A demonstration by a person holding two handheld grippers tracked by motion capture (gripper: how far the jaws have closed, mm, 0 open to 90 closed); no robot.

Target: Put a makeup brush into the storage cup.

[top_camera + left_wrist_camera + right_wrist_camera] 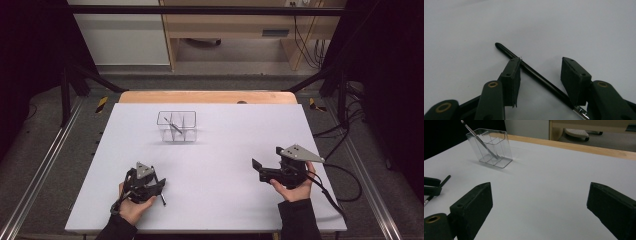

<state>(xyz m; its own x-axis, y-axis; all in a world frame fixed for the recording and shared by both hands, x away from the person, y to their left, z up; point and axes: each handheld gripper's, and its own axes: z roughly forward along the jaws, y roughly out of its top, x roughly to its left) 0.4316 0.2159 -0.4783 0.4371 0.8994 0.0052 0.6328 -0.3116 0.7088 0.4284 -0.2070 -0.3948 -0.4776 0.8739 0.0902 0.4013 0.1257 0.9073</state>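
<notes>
On the wide white table point(225, 200), a clear plastic divided holder point(177, 126) stands well apart from the slim black brush point(534, 73) lying flat between the left gripper's point(540, 75) spread jaws, one pad touching it. Closing off-centre could roll it away. Right gripper point(539, 205) gapes empty. No writing legible.

Black claws point(150, 186) point(260, 170), grey triangular plates, trailing cables, dark sleeves.

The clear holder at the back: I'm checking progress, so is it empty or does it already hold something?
Not empty. The clear holder stands upright on the table with one slim brush leaning inside a compartment, its end above the rim.
</notes>
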